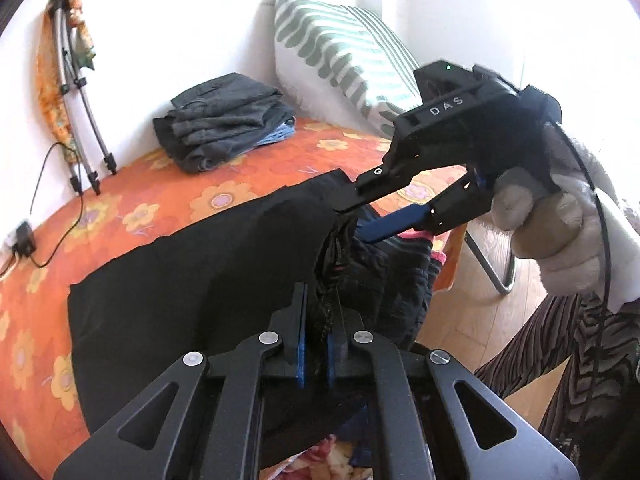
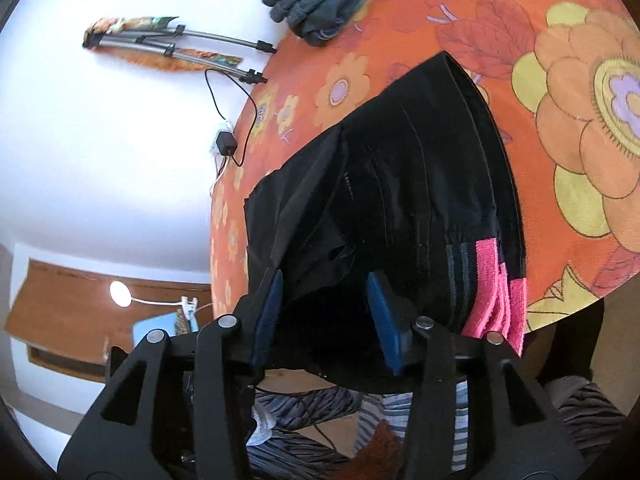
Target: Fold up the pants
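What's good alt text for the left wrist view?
The left gripper is shut on a bunched edge of black pants lying on an orange floral bedspread. The right gripper, in a gloved hand, stands open at the same edge; folded clothes lie behind.

The bed (image 1: 120,216) lies bare between the black pants (image 1: 200,264) and the stack of folded clothes (image 1: 224,120) by the wall. A pillow (image 1: 336,52) blocks the far corner; tripod legs (image 1: 84,120) and a cable (image 1: 60,208) crowd the wall edge.
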`<state>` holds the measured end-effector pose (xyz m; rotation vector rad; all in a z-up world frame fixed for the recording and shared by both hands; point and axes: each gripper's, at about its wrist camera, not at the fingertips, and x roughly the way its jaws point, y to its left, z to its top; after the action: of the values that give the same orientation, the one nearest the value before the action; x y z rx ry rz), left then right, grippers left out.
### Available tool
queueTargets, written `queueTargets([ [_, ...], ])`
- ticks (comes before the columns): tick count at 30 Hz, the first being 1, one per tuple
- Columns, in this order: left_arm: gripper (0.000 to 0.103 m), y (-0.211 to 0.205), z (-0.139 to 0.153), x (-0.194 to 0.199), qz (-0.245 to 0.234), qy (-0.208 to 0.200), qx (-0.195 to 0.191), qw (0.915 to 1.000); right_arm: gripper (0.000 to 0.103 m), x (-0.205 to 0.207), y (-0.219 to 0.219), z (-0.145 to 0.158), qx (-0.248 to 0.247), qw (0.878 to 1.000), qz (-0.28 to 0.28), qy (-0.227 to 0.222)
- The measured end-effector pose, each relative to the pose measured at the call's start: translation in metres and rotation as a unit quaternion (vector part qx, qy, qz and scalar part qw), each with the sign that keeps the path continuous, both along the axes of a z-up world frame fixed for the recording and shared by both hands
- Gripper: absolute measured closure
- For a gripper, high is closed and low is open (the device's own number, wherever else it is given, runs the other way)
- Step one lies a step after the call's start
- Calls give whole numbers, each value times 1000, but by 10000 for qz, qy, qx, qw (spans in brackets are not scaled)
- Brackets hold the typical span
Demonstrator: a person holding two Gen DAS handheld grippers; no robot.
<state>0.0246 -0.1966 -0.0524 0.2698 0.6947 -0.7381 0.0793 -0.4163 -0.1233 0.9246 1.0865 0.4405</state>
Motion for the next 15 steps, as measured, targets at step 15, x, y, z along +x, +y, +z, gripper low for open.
queueTargets([
  [15, 98, 39, 39, 9, 336, -131, -305, 9989, 54, -12, 31, 27, -380, 9987, 109, -314],
])
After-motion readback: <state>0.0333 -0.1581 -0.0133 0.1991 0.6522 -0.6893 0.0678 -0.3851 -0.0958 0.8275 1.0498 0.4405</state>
